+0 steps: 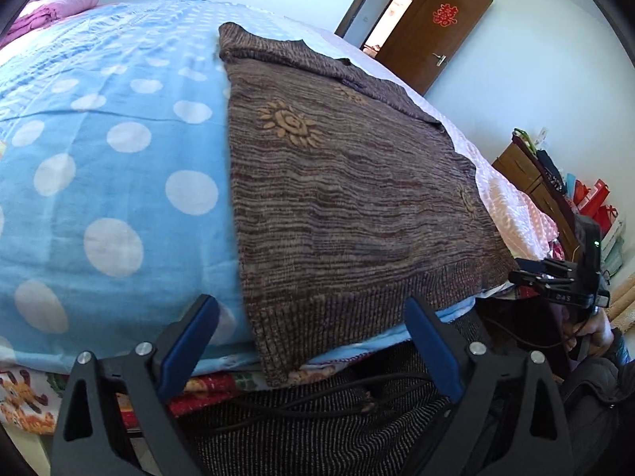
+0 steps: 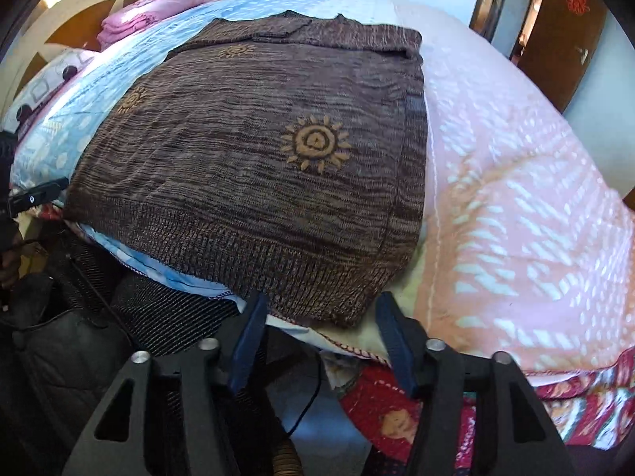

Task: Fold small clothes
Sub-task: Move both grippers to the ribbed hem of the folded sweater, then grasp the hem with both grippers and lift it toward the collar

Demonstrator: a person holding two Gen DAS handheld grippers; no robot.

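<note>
A brown knitted sweater point(image 1: 341, 182) with tan sun patterns lies flat on the bed, sleeves folded in, its ribbed hem at the near bed edge. It also shows in the right wrist view point(image 2: 254, 150). My left gripper point(image 1: 311, 309) is open, its blue-padded fingers either side of the hem's left corner, just off the bed edge. My right gripper point(image 2: 317, 305) is open at the hem's right corner, holding nothing. The right gripper also appears in the left wrist view point(image 1: 555, 277) at the right.
The bed carries a blue polka-dot blanket point(image 1: 99, 158) on the left and a pink quilt point(image 2: 516, 198) on the right. Pink pillows point(image 2: 151, 16) lie at the head. A brown door point(image 1: 432, 35) stands open behind. A wooden cabinet with clutter point(image 1: 555, 182) stands right.
</note>
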